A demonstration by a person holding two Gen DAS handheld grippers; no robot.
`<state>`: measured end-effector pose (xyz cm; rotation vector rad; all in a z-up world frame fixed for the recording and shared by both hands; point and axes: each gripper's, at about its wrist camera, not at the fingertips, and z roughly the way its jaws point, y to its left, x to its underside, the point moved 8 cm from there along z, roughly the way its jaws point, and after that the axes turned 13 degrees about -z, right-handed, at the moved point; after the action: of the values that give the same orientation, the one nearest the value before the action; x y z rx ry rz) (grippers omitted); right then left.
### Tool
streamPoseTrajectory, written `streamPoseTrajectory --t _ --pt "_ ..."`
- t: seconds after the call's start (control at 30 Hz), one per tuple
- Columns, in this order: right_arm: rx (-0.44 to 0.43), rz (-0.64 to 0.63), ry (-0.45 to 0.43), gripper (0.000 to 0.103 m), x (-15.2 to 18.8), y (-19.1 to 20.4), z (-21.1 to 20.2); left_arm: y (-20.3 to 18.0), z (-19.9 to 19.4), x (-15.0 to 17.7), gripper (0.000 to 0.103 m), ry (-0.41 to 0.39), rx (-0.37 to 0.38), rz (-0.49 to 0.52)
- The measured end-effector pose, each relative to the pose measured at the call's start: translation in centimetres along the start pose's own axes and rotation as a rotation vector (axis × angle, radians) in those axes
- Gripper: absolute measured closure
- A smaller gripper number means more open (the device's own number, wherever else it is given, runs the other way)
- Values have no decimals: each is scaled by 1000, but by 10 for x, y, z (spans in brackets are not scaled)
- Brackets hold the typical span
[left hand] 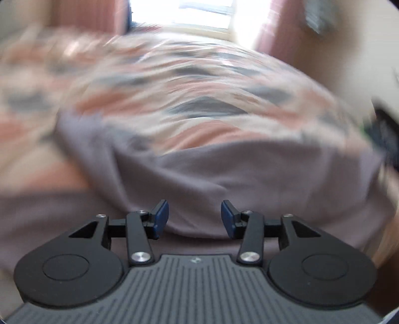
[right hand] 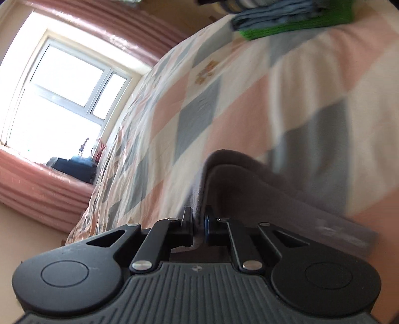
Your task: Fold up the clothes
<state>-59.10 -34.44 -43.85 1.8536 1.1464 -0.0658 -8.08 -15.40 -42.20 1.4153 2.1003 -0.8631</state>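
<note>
On the bed's checked quilt (right hand: pixel 199 104) lies the grey garment (left hand: pixel 224 174), spread across the quilt's near part. I see my left tool (left hand: pixel 194 218) just above the garment with its blue pads (left hand: pixel 160 214) spread apart, holding nothing. My right tool (right hand: pixel 198 221) is clamped on a fold of the garment. Folded clothes (right hand: pixel 286 17) sit at the quilt's far edge. The left view is blurred.

Checkered bedspread (right hand: pixel 224 104) mostly free; folded clothes stack (right hand: pixel 286 20) blocks far corner.
</note>
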Motion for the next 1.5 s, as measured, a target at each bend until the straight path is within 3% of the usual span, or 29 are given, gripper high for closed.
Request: streamPoseTrajectory --t 0.07,0.17,0.3,0.37,0.5,0.53,0.6,0.63,0.67,0.83,0.9,1.0,1.13,1.23,1.33,1.5 --pt "32 51 -10 94 4 -29 -18 -27 -4 3 67 -24 -27 247" --pt "66 104 2 94 12 -64 -30 -44 -3 21 71 -34 -40 532" --pt "60 111 19 93 20 -73 -29 -47 15 50 77 -12 -128 951" --pt "59 105 25 84 20 -70 -25 -46 25 62 77 5 -161 1096" --pt "65 90 23 80 18 -64 -24 -41 42 88 78 22 -209 1358" --pt "65 91 24 76 18 -64 -24 -39 46 93 80 16 -223 1415" --pt "72 78 30 74 17 -65 -24 -36 51 99 100 -13 -247 1500" --pt "76 70 34 79 16 -65 -23 -34 51 96 100 -29 -252 1502" --pt "77 49 30 95 14 -64 -24 -32 47 90 100 -52 -250 1480" --pt "21 -75 -35 96 -17 -43 -52 -12 6 40 100 -164 -301 1259" --pt "-2 -105 -41 96 -28 -38 -63 -7 -7 43 100 -175 -304 1234" --pt "-6 -121 6 96 -24 -42 -63 -5 -3 77 100 -120 -280 1250" --pt "74 -52 97 95 14 -80 -46 6 22 126 101 -45 -298 1275" --pt "58 -9 89 92 24 -93 -46 17 26 129 99 -49 -332 1228" --pt "49 -26 61 74 20 -87 -53 15 22 128 96 -70 -333 1229" --pt "77 -52 61 73 21 -81 -56 -8 25 128 91 -116 -312 1310"
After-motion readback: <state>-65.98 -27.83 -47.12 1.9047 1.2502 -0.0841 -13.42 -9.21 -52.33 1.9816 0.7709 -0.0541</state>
